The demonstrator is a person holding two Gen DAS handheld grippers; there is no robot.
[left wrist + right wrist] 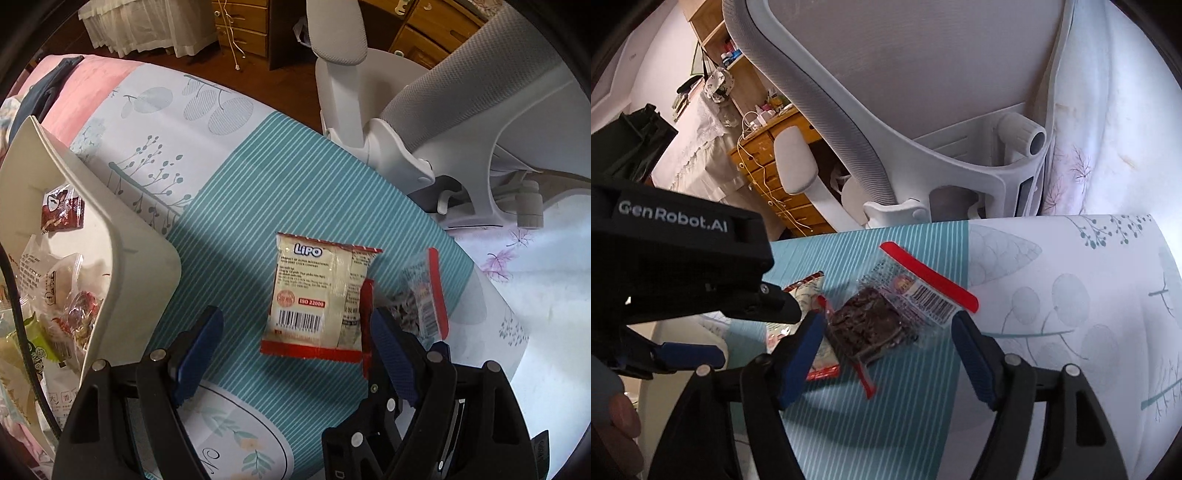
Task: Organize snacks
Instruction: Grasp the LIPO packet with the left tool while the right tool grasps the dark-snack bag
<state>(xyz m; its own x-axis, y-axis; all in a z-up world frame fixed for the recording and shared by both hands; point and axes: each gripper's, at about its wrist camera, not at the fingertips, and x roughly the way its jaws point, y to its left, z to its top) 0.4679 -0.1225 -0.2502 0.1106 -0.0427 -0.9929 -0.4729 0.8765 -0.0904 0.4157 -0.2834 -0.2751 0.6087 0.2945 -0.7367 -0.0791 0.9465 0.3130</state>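
- Your left tool (291, 328) is pointing down at the table (236, 192), its fingers spread and gripping nothing.
- A cream cracker packet (317, 295) with red edges is lying flat on the striped teal cloth, between the left tool's fingers but not touched by the left one; whether the right finger touches its edge you cannot tell.
- Your right tool (886, 328) is also standing spread, pinching nothing.
- A clear packet of dark snack (871, 325) with a red strip is lying just beside the cracker packet, between the right tool's fingers and apart from both.
- A white bin (140, 258) holding other wrapped snacks (62, 210) is sitting at the left.
- A white chair (923, 110) is standing behind the table.
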